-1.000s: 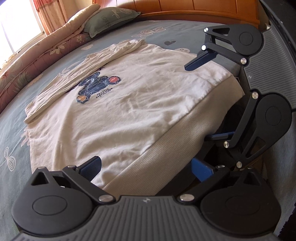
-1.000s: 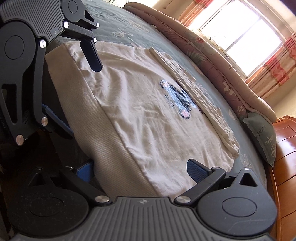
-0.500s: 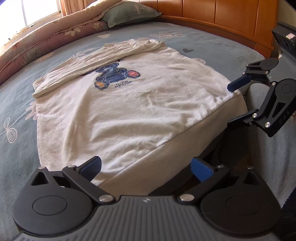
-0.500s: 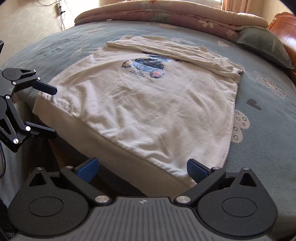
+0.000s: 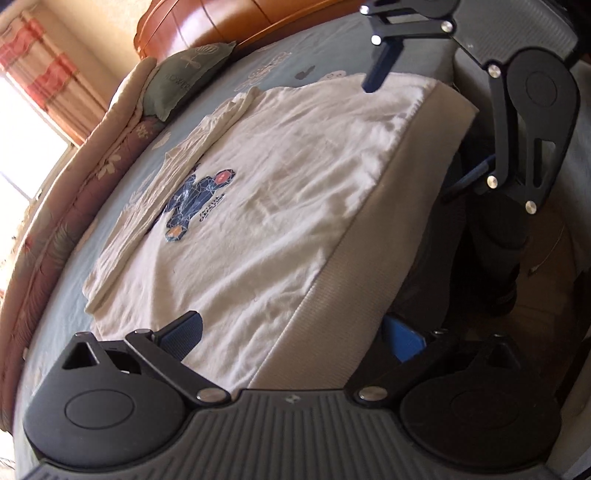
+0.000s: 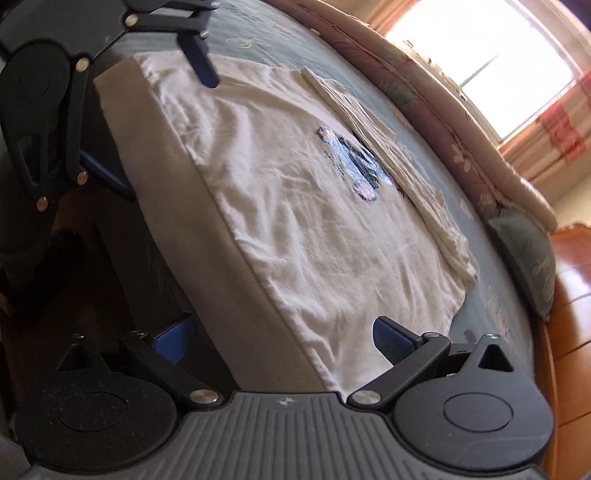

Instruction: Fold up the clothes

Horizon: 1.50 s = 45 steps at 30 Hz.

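Observation:
A cream sweatshirt (image 5: 280, 192) with a dark blue bear print (image 5: 195, 199) lies flat on the bed, sleeves folded in along its far side. Its ribbed hem (image 5: 354, 280) hangs over the bed's near edge. My left gripper (image 5: 295, 339) is open, its jaws straddling one end of the hem. My right gripper (image 6: 284, 336) is open, straddling the other end of the hem (image 6: 236, 251). The right gripper also shows at the top right of the left wrist view (image 5: 424, 129). The left gripper shows at the top left of the right wrist view (image 6: 159, 129). The sweatshirt (image 6: 314, 206) fills that view.
The bed has a blue-grey patterned cover (image 5: 62, 306). A rolled floral quilt (image 5: 74, 192) and a green pillow (image 5: 184, 77) lie along the far side. A wooden headboard (image 5: 229, 22) stands beyond. Dark floor (image 6: 74, 266) lies below the bed edge. A bright window (image 6: 480, 48) has orange curtains.
Both grippers have swung back in close to the hem corners and tilted, after standing farther back half a second ago. The sweatshirt has not moved. Both stay open.

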Each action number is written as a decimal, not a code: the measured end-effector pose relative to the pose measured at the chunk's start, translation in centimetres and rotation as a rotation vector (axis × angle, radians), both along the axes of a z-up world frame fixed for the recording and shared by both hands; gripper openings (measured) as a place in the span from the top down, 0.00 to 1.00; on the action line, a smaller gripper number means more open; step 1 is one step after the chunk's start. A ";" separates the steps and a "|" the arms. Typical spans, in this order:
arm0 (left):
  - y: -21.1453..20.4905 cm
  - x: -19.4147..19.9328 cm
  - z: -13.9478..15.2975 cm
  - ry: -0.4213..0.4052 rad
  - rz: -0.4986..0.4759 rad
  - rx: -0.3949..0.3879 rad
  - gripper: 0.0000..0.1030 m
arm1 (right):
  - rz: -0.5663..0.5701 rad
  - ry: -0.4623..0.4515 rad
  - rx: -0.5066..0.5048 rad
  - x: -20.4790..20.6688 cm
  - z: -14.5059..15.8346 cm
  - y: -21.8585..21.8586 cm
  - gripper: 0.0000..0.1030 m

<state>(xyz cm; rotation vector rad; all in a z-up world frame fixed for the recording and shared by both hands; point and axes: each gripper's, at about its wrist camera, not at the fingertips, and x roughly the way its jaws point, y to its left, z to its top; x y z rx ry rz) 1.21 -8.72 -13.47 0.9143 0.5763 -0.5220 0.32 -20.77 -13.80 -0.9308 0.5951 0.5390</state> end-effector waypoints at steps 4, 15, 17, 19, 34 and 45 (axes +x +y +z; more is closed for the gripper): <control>-0.8 0.0 -1.0 -0.040 -0.051 0.065 0.01 | 0.065 -0.119 -0.111 -0.3 -1.9 0.9 0.00; -3.4 0.8 0.0 -0.036 -0.104 0.006 0.01 | 0.084 -0.199 -0.053 -0.4 1.7 0.1 0.00; -3.8 1.3 0.4 -0.032 -0.103 -0.016 0.01 | 0.068 -0.201 -0.013 0.0 2.9 -0.3 0.00; -4.0 1.7 0.7 -0.027 -0.097 -0.038 0.01 | 0.037 -0.213 0.024 0.6 3.9 -0.7 0.00; -3.3 3.8 3.3 -0.043 -0.017 -0.102 0.00 | -0.038 -0.159 0.140 0.9 4.8 -1.9 0.00; -2.8 3.8 4.4 -0.040 0.011 -0.174 0.01 | -0.045 -0.137 0.182 1.9 3.1 0.2 0.00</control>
